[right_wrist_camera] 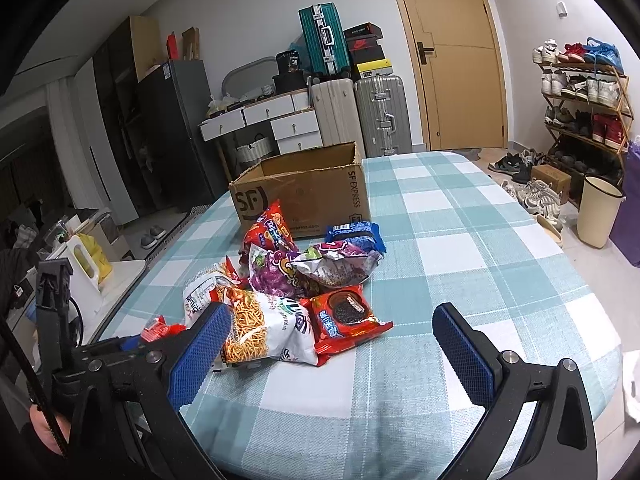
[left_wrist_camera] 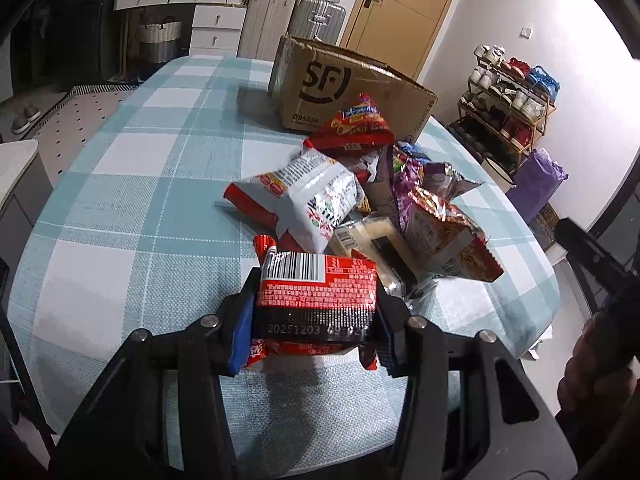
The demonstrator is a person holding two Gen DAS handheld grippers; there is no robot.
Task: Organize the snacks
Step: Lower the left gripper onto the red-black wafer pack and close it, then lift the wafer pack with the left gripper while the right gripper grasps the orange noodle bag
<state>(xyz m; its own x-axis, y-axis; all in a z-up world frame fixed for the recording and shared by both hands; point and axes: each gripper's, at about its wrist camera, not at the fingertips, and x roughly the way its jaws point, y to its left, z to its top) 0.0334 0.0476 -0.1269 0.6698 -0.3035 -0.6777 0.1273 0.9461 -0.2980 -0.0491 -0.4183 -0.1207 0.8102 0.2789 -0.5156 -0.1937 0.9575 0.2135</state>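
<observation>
Now my left tongs (left_wrist_camera: 316,320) pinch the red packet (left_wrist_camera: 318,292), right tongs (right_wrist_camera: 332,356) wide; its glossy film could slip loose before the cardboard box (left_wrist_camera: 344,88) at upper centre.

1. The worktop (right_wrist_camera: 460,248) is covered by a cloth checked in pale blue and white.
2. An open cardboard box (right_wrist_camera: 304,192) printed "SF" stands on it toward the far end.
3. Just in front of the box lies a heap of snack packets (right_wrist_camera: 296,280), some overlapping.
4. In the heap: a blue packet (right_wrist_camera: 354,234) beside the box, a purple bag (right_wrist_camera: 280,276), a noodle-snack bag (right_wrist_camera: 256,328) and a red biscuit packet (right_wrist_camera: 344,320) nearest the front.
</observation>
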